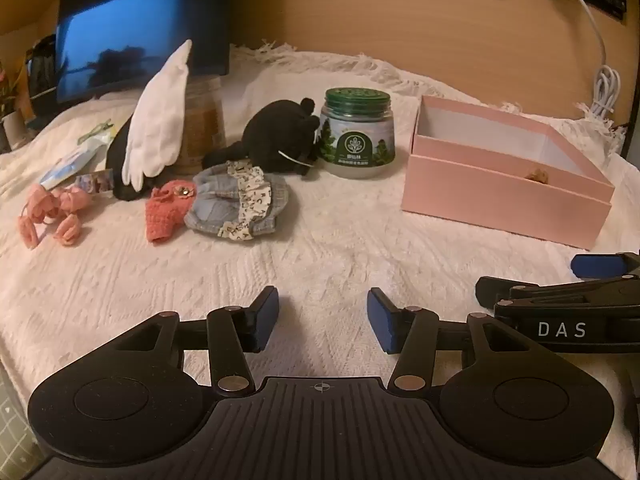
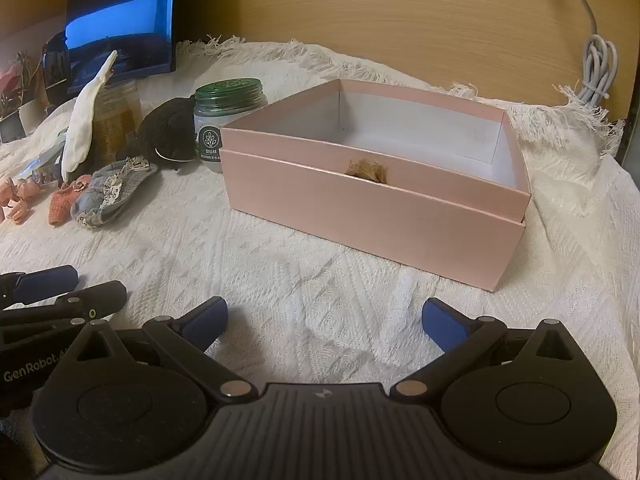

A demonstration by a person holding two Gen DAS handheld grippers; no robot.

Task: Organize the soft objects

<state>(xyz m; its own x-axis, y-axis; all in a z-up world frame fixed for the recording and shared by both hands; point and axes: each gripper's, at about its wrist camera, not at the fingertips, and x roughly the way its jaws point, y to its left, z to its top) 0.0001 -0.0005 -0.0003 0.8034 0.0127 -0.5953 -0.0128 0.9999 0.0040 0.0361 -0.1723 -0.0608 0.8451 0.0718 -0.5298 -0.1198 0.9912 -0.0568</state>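
Observation:
A pink box (image 1: 500, 196) (image 2: 376, 216) stands open on the white knitted cloth, a small tan soft thing (image 2: 367, 169) (image 1: 536, 175) inside near its front wall. Left of it lie a black plush toy (image 1: 280, 136) (image 2: 168, 132), a denim frilled hat (image 1: 236, 204) (image 2: 108, 196), a pink knitted piece (image 1: 166, 208) (image 2: 64, 200), pink fabric flowers (image 1: 52, 212) (image 2: 16, 196) and a white glove (image 1: 160, 120) (image 2: 86, 120). My left gripper (image 1: 322, 320) is open over bare cloth, well short of them. My right gripper (image 2: 324, 324) is open in front of the box.
A green-lidded jar (image 1: 358, 136) (image 2: 224, 116) stands between the plush and the box. A dark monitor (image 1: 140, 36) (image 2: 120, 28) and an amber jar (image 1: 202, 120) are at the back left. A white cable (image 1: 604, 92) hangs at the back right by the wooden wall.

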